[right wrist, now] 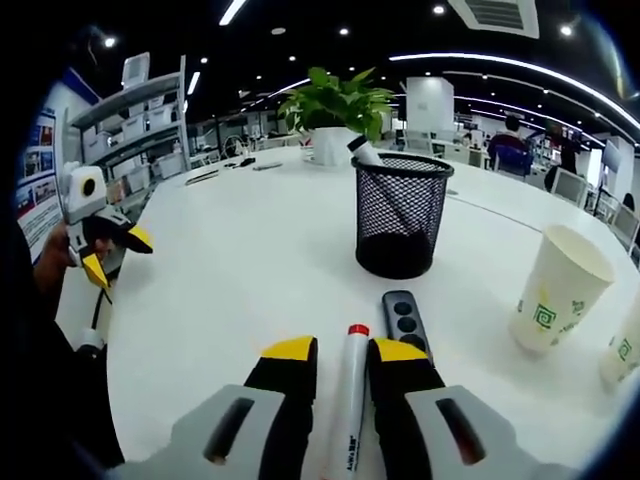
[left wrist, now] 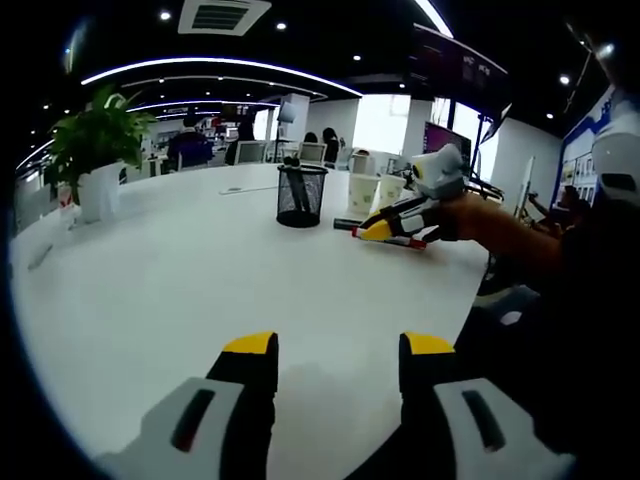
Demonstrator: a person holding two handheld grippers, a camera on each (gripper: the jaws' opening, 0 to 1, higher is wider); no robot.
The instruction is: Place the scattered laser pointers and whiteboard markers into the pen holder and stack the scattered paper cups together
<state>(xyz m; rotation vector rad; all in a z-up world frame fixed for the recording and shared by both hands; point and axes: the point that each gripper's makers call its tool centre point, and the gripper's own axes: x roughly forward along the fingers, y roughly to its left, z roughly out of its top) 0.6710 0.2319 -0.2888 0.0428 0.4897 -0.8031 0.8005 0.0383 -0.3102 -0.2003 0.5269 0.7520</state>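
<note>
My right gripper (right wrist: 345, 352) is shut on a white whiteboard marker (right wrist: 350, 405) with a red cap, low over the white table (right wrist: 240, 270). A black laser pointer (right wrist: 405, 318) lies just beyond its right jaw. Past that stands the black mesh pen holder (right wrist: 400, 215) with one white marker (right wrist: 362, 150) leaning inside. Two paper cups (right wrist: 555, 290) (right wrist: 625, 350) stand apart at the right. My left gripper (left wrist: 338, 350) hangs open over bare table, holding nothing. From there I see the right gripper (left wrist: 395, 222) and the pen holder (left wrist: 301, 195) further along the table, with the cups (left wrist: 362, 192) behind.
A potted plant (right wrist: 340, 110) in a white pot stands behind the pen holder, near the table's far side. The left gripper (right wrist: 100, 245) hangs at the table's left edge. Shelves, desks and seated people fill the office beyond.
</note>
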